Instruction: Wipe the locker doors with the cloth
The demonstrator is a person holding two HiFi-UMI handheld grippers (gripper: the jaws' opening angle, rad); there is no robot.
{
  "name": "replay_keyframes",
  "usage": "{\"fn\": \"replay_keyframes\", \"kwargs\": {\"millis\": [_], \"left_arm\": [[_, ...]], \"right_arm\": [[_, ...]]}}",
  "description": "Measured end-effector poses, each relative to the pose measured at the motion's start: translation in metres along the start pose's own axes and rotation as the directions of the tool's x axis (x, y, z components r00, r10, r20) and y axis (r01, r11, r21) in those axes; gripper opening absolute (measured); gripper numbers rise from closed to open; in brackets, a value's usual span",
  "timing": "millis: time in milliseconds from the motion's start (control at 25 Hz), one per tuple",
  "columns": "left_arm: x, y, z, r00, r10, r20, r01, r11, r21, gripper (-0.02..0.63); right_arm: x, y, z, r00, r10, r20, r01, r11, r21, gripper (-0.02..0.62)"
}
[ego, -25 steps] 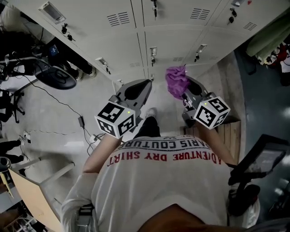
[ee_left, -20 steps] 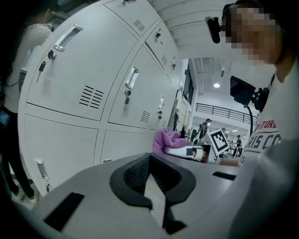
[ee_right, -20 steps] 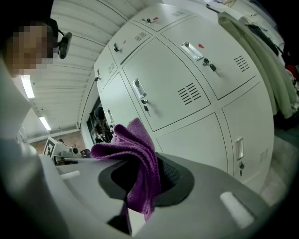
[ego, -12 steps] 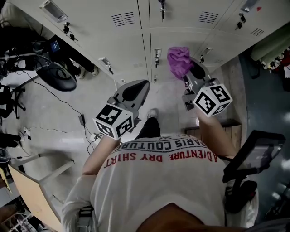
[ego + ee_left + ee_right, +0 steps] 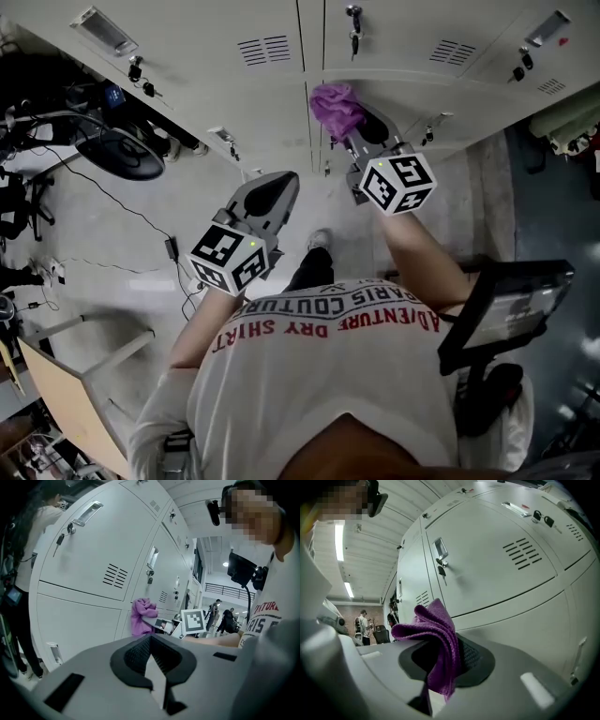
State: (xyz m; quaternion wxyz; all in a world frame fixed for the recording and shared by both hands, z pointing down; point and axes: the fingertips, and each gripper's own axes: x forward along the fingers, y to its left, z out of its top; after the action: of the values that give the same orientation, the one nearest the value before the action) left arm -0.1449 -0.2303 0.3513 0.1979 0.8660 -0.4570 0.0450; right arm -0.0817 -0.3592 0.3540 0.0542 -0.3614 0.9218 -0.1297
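A bunched purple cloth (image 5: 336, 109) is pinched in my right gripper (image 5: 349, 127), which is raised close to the grey locker doors (image 5: 234, 84); whether the cloth touches the door I cannot tell. In the right gripper view the cloth (image 5: 438, 641) folds out of the shut jaws, with a locker door (image 5: 497, 559) and its handle (image 5: 440, 550) just beyond. My left gripper (image 5: 277, 184) hangs lower and to the left, jaws together and holding nothing. From the left gripper view, the cloth (image 5: 142, 616) shows against the lockers (image 5: 93, 569), with the left gripper (image 5: 151, 665) in the foreground.
Keys hang from several locker locks (image 5: 353, 28). An office chair (image 5: 122, 155) and cables on the floor (image 5: 141, 225) lie to the left. A black monitor on a stand (image 5: 506, 300) is at the right. Other people stand in the background (image 5: 229, 618).
My right gripper has lifted the purple cloth up and leftward toward the locker doors. The left gripper has barely shifted.
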Motion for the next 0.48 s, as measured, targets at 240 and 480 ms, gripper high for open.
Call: {"fn": "replay_keyframes", "kwargs": {"millis": [240,480], "left_arm": [[0.007,0.014,-0.014,1.000,0.008,-0.027,-0.009,1.000,-0.030,0.002],[0.011,0.023,-0.018,0.999,0.014,-0.042,-0.016,0.999,-0.042,0.002]], "right_arm": [[0.022,-0.020,-0.031,0.997,-0.070,-0.032,0.070,0.998,0.009,0.064],[0.039,-0.031,-0.042,0.994,-0.104,-0.041,0.106,0.994,0.033,0.064]]}}
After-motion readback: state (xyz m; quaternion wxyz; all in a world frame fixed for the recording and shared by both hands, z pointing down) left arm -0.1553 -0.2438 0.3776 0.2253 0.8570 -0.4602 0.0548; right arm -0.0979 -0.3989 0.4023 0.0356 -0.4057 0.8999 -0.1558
